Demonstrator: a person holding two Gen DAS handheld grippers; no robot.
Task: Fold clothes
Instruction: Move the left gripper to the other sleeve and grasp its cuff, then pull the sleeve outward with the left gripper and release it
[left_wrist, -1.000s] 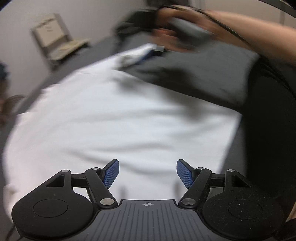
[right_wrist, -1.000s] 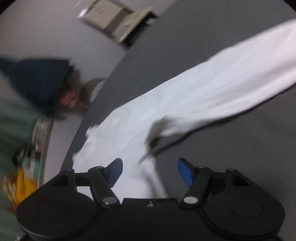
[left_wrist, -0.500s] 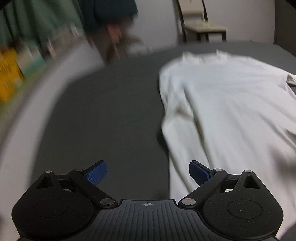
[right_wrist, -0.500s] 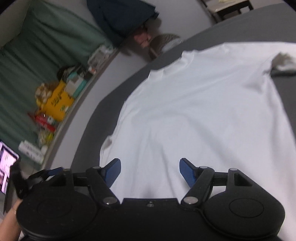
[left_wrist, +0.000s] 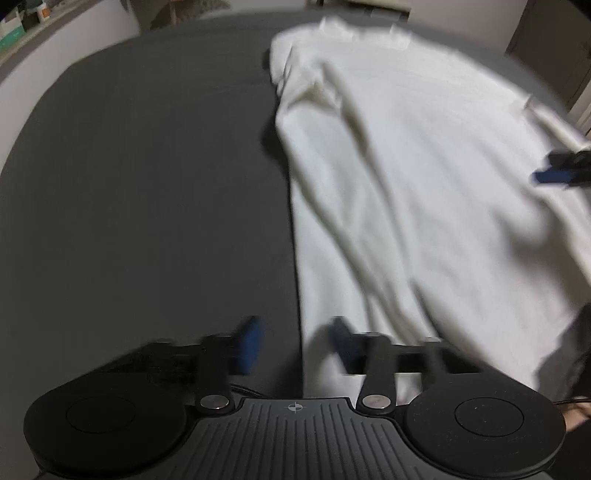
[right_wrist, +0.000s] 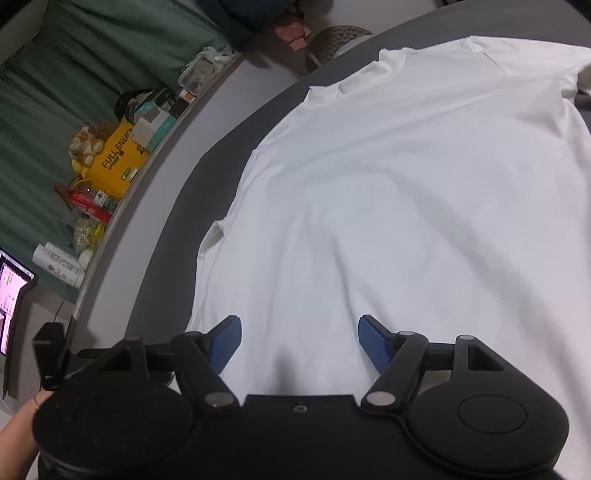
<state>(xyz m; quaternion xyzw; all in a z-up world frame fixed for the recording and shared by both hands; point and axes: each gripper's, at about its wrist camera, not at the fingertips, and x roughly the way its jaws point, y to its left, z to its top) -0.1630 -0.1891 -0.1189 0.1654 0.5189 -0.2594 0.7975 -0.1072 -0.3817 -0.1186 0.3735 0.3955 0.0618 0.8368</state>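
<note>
White shirt (right_wrist: 406, 192): soft matt cloth, creased, ahead of right gripper (right_wrist: 299, 338). Surface (left_wrist: 147, 177) under it: dark grey matt fabric, smooth. Both grippers, incl. left gripper (left_wrist: 297, 341): matt black plastic, ribbed blue pads (right_wrist: 373, 341), shiny metal pivot pins.

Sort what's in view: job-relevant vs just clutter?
Job: plain white cotton T-shirt spread flat on the dark grey bed surface; left gripper; right gripper.

Clutter: yellow cardboard box, tan plush toy, lit laptop screen.
</note>
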